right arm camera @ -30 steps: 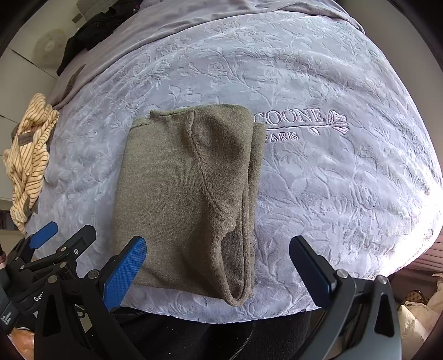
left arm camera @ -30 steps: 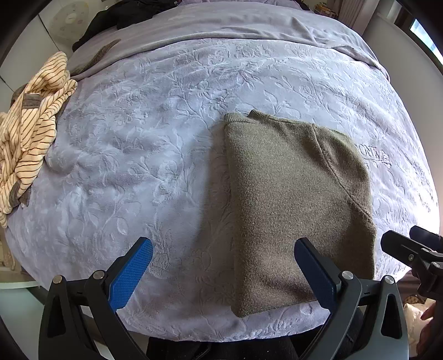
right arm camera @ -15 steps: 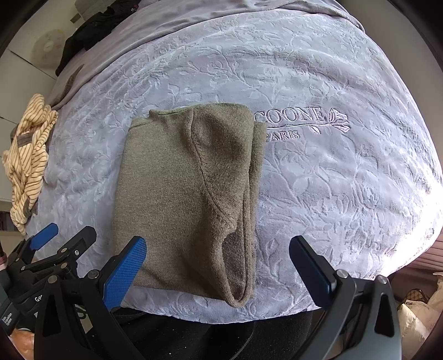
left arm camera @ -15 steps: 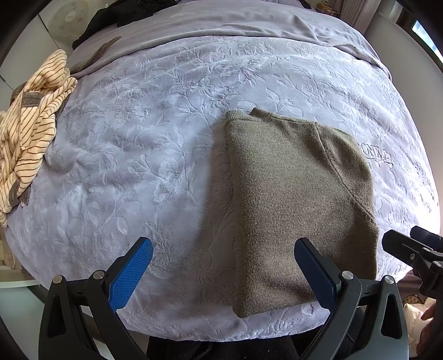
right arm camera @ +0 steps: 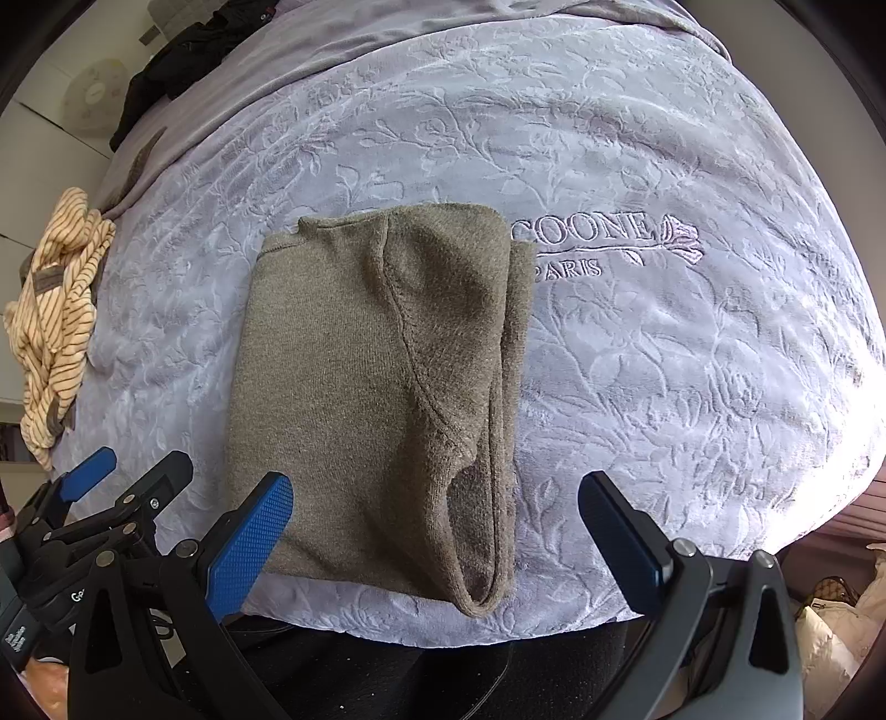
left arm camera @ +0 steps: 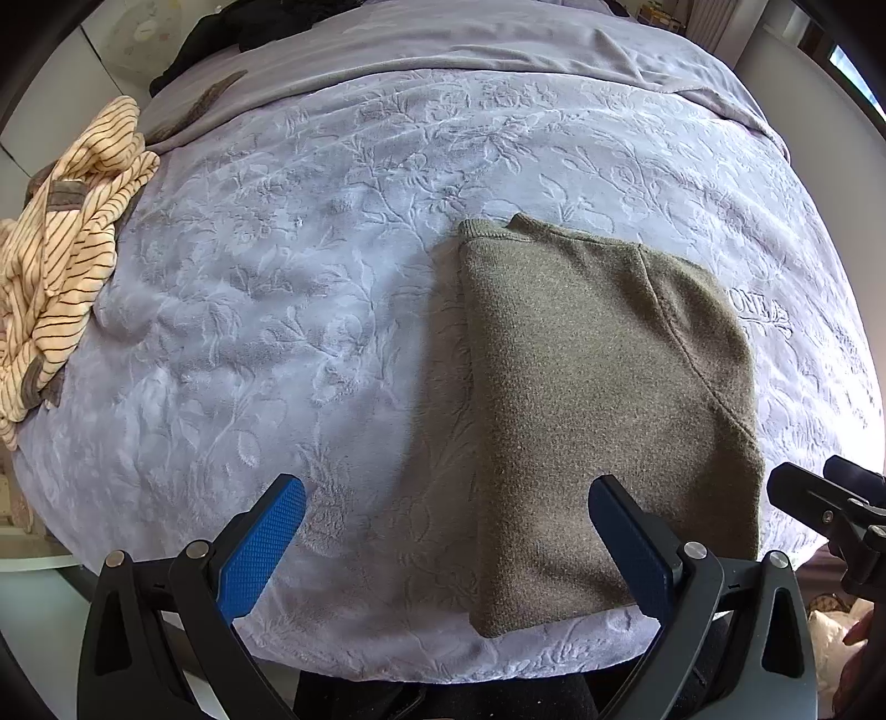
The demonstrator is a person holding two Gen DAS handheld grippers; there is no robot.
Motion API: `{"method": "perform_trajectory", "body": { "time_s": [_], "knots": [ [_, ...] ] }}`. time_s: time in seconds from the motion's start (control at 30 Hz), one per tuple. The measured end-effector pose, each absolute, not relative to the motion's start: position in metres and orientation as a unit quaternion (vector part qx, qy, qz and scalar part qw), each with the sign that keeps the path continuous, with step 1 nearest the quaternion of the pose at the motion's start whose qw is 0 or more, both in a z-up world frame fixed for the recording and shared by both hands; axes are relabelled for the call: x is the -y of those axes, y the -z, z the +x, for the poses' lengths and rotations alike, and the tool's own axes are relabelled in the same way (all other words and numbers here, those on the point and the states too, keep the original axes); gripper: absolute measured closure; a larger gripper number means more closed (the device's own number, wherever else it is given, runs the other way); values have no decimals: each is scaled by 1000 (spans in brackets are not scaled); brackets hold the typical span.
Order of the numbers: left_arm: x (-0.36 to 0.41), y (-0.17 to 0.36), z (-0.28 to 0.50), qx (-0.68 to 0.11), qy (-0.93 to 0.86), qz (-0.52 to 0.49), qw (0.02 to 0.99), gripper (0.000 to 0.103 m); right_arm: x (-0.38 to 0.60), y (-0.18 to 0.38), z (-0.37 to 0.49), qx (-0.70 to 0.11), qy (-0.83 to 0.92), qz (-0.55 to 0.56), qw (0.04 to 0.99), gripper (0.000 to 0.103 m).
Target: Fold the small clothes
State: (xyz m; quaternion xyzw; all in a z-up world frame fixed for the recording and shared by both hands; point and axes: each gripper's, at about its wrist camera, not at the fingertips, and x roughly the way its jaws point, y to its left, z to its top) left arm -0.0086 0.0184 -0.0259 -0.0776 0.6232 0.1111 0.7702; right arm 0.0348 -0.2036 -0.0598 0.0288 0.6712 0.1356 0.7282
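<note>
An olive-green knit sweater [left arm camera: 598, 399] lies folded into a tall rectangle on the lilac embossed bedspread [left arm camera: 310, 310], near the front edge. It also shows in the right wrist view [right arm camera: 365, 387], with a sleeve seam across it and layered edges along its right side. My left gripper [left arm camera: 448, 531] is open and empty, held above the bed's front edge, its right finger over the sweater's lower part. My right gripper [right arm camera: 437, 526] is open and empty above the sweater's near end.
A yellow striped garment [left arm camera: 61, 260] lies crumpled at the bed's left edge; it also shows in the right wrist view [right arm camera: 55, 315]. Dark clothes [left arm camera: 266, 22] lie at the far left. Embroidered lettering [right arm camera: 603, 238] marks the bedspread [right arm camera: 692, 360] right of the sweater.
</note>
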Motion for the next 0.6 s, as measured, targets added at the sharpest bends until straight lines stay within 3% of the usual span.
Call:
{"method": "perform_trajectory", "body": {
  "time_s": [0.6],
  "knots": [
    [-16,28,-11,-627,-107,-77,768,1,205,61,33,-671,-135,31,728,0]
  ]
}}
